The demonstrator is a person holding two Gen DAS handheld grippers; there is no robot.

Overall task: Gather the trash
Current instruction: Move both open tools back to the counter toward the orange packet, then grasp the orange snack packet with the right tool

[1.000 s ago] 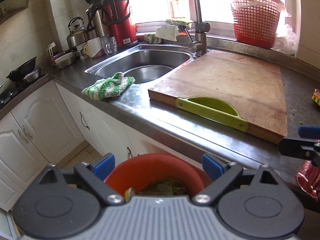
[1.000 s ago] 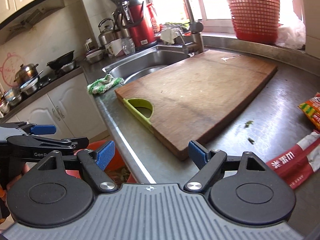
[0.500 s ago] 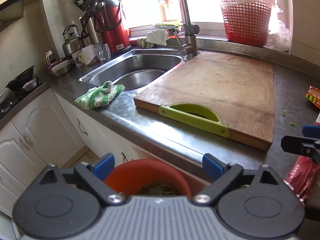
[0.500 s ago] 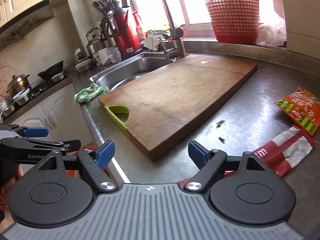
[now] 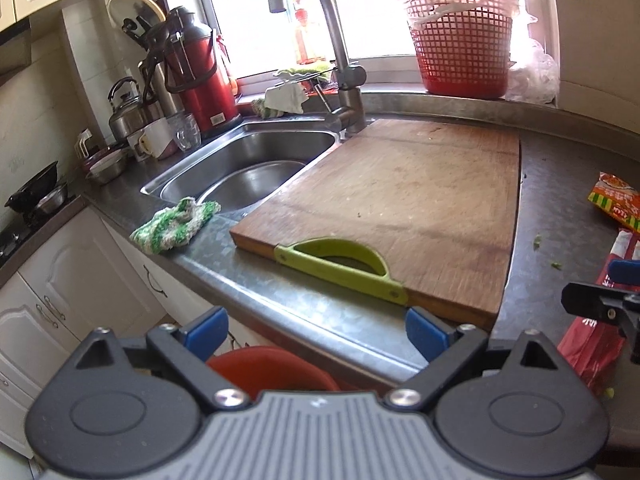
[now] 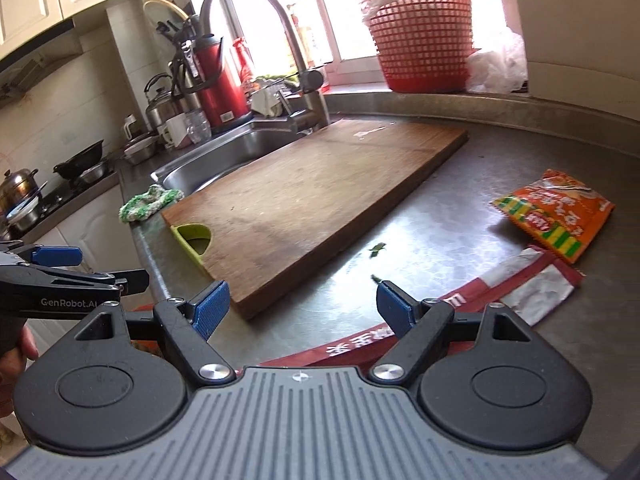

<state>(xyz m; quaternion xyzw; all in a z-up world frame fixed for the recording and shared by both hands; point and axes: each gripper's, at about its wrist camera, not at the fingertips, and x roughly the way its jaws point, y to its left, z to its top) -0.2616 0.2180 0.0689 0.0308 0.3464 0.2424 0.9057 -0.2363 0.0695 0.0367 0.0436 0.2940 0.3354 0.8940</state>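
A red and white wrapper (image 6: 516,284) lies on the steel counter at the right, its near end under my right gripper (image 6: 298,306), which stands open and empty just above it. An orange snack packet (image 6: 554,214) lies behind it. Small green scraps (image 6: 376,248) sit beside the wooden cutting board (image 6: 304,200). In the left wrist view the same wrapper (image 5: 592,344) and packet (image 5: 614,204) show at the right edge. My left gripper (image 5: 316,326) is open and empty above a red bin (image 5: 272,370) below the counter's front edge.
A sink (image 5: 248,168) with a tall tap (image 5: 344,64) lies left of the board. A green knitted cloth (image 5: 174,226) rests on the counter edge. A red mesh basket (image 5: 462,40) stands on the windowsill; a red thermos (image 5: 196,68), kettle and cups crowd the back left.
Both grippers have risen and swung right. The bin has sunk lower in the left wrist view. The wrappers have come nearer the right gripper, whose fingers now stand over the red wrapper's end.
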